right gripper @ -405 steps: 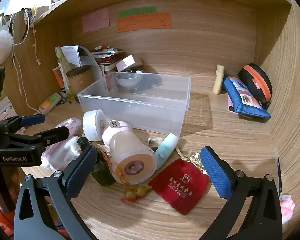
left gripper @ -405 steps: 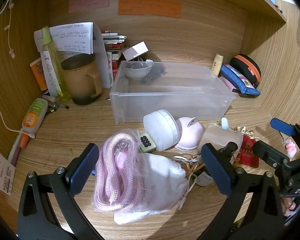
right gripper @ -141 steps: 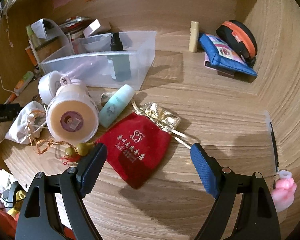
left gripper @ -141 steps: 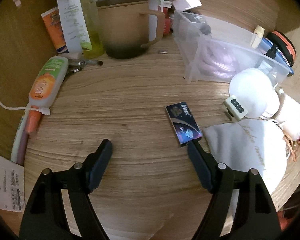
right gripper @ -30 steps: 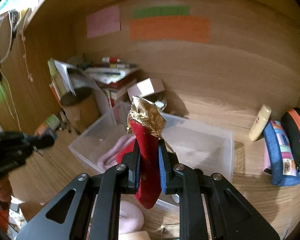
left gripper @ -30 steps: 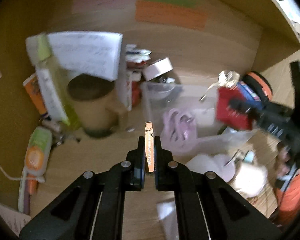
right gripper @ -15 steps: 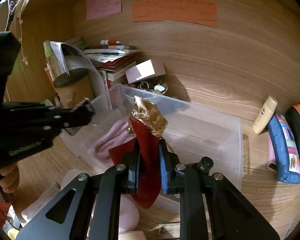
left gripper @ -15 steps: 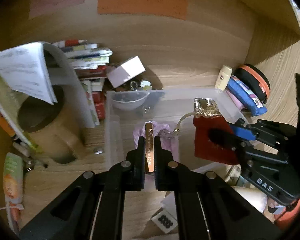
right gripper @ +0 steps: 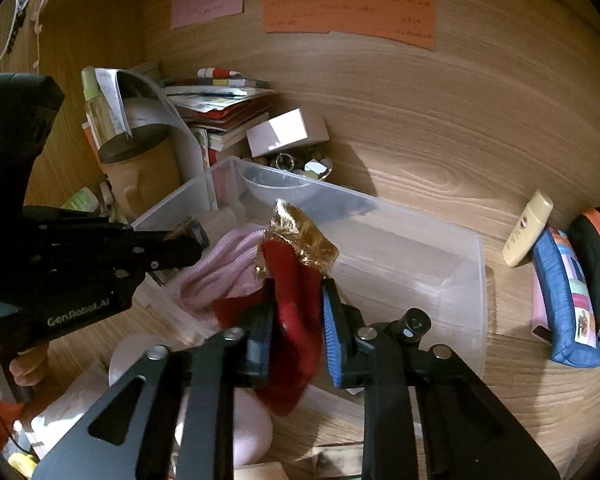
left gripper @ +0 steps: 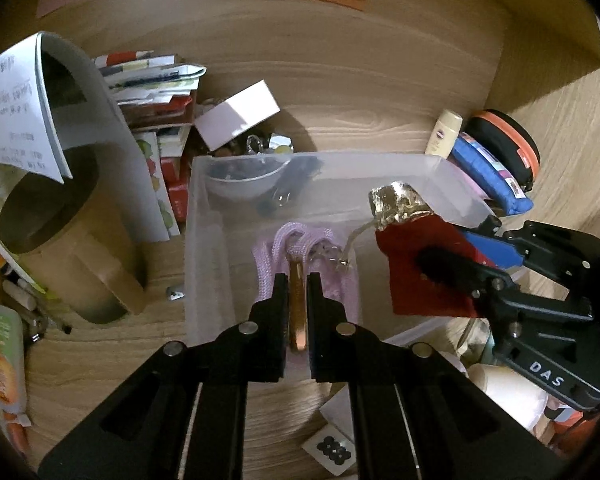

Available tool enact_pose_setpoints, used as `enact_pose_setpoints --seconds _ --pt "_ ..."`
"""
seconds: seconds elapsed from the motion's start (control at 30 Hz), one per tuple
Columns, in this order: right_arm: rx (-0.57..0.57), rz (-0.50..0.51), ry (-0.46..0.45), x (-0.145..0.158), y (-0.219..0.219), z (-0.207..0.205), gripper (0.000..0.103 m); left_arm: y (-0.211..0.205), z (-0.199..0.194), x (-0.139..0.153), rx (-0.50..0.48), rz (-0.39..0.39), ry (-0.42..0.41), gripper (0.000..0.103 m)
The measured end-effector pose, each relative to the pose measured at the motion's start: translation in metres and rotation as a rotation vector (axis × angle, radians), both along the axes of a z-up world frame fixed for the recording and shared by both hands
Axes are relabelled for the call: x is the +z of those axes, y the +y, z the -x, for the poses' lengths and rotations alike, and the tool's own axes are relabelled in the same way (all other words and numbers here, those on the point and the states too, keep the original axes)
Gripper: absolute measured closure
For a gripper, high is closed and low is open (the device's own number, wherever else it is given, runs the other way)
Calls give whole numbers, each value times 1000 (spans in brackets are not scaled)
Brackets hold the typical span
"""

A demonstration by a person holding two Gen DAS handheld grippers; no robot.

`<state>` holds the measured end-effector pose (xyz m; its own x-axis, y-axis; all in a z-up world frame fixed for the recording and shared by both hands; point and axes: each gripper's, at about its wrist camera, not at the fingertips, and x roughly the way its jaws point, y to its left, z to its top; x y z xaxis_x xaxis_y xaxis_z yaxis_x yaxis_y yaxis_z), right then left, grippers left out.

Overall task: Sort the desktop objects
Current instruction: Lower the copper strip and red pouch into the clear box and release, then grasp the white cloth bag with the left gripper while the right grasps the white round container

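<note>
A thin copper-edged card (left gripper: 297,312) is clamped edge-on in the left gripper (left gripper: 297,280), above the pink cord (left gripper: 284,240) in the clear bin (left gripper: 204,264). The red pouch (right gripper: 296,320) is seen between the opening jaws of the right gripper (right gripper: 296,308), over the bin's near right wall.

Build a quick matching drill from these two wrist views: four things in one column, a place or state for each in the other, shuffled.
Things:
1. red pouch
2. pink cord
3. small flat box
4. white box

Places/states:
A. lying inside the clear bin
B. clamped edge-on in the left gripper
C. between the right gripper's opening jaws
D. behind the bin, tilted over a bowl of trinkets

Pairs: 1-C, 2-A, 3-B, 4-D
</note>
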<state>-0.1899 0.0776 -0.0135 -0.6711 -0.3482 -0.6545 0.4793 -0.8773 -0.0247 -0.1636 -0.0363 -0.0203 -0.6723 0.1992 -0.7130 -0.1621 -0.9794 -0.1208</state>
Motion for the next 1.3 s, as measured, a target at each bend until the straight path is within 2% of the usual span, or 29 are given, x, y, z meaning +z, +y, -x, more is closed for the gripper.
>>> enact_pose_setpoints --seconds 0.1,0.27,0.43,0.5,0.67,0.73,0.8,0.97,1.13,1.2,1.3 --pt "-4 3 2 1 2 0 64 0 -1 1 -5 -7 6 97" --pt "-1 2 28 2 1 -4 59 5 -7 5 -9 21 39 96" --pt "4 9 53 6 -1 -10 41 2 -12 9 16 34 70 86" --pt "12 17 75 11 -1 -14 40 -2 -14 12 32 32 83 72" --pt "14 36 92 21 2 -20 26 -10 -30 21 49 12 70 63" --pt "13 55 89 26 4 -22 21 -13 -41 26 51 13 76 53" --pt "10 70 90 32 7 -26 20 -16 -53 32 56 12 94 42" --pt "2 81 128 45 13 -48 20 -17 -84 42 62 36 131 26" --pt "-4 78 162 51 22 -75 17 -12 -106 36 49 59 121 21" --pt "-12 80 171 51 28 -85 16 -10 -111 33 48 61 107 14" --pt "-24 87 170 48 39 -96 14 -5 -119 23 40 58 74 12"
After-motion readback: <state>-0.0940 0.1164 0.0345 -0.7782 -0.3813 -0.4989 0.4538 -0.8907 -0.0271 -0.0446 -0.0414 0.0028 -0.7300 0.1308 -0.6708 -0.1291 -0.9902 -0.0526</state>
